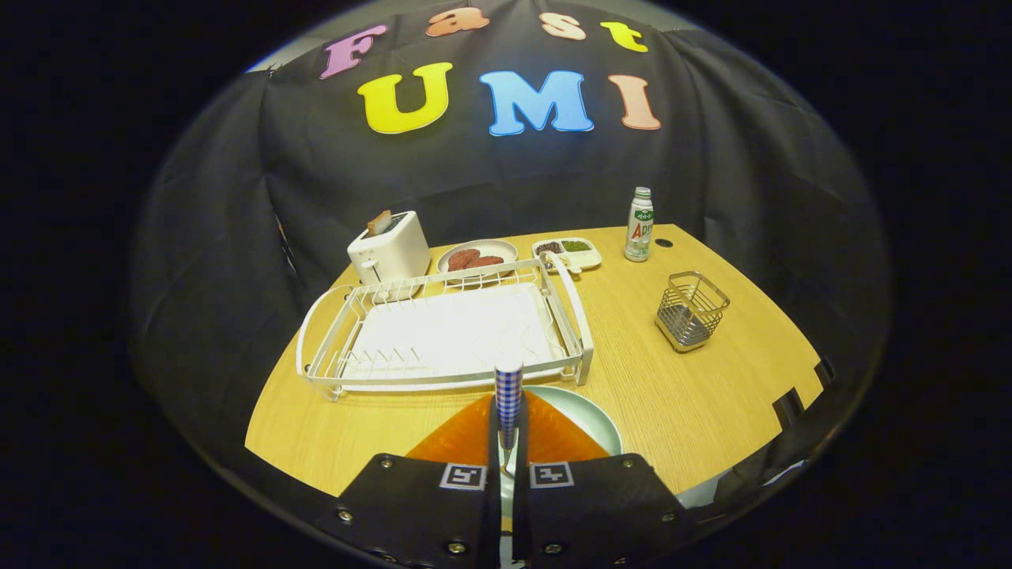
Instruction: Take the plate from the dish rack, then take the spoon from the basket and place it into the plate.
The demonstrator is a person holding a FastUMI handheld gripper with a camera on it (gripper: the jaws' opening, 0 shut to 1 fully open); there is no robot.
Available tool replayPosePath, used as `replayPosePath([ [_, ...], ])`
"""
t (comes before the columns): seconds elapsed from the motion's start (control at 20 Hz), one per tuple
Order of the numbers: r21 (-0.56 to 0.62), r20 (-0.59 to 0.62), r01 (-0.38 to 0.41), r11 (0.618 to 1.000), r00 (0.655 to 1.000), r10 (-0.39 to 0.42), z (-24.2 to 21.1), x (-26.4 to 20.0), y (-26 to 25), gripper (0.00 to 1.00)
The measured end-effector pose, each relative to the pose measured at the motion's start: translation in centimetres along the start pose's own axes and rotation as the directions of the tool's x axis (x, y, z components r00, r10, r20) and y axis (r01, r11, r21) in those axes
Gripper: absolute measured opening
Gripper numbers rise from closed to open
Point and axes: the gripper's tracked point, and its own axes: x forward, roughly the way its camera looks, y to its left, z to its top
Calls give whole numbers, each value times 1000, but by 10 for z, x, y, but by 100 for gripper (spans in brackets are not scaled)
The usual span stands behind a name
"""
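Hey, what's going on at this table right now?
A handheld tool has its two fingers shut on the blue-and-white checked handle of a spoon, held upright over a pale green plate that sits on the wooden table just in front of the white dish rack. The rack has no dishes in it, and the wire basket off to the side looks empty. So the plate is already out, and the spoon is about to go onto it.

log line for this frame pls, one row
jaws: closed on blue-checked spoon handle | pale green round plate: on wooden table, under the jaws, before white wire dish rack | wire mesh basket: empty | step: spoon over plate
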Motion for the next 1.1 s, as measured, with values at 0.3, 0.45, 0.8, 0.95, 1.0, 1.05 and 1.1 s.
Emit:
replayPosePath([
  [0.3, 8, -13, 21, 1000, 1000, -21, -3, 5, -13, 10],
  [0.45, 20, -22, 23, 1000, 1000, -22, -4, 7, -17, 12],
  [0.8, 39, -14, 30, 999, 999, -29, 2, 8, -24, 14],
  [0.95, 47, 7, 39, 998, 999, -39, 11, 7, -28, 15],
  [1.0, 50, 13, 40, 998, 999, -41, 14, 7, -30, 15],
  [1.05, 54, 22, 41, 998, 999, -42, 19, 6, -30, 15],
  [1.1, 55, 29, 49, 997, 998, -50, 24, 6, -33, 16],
])
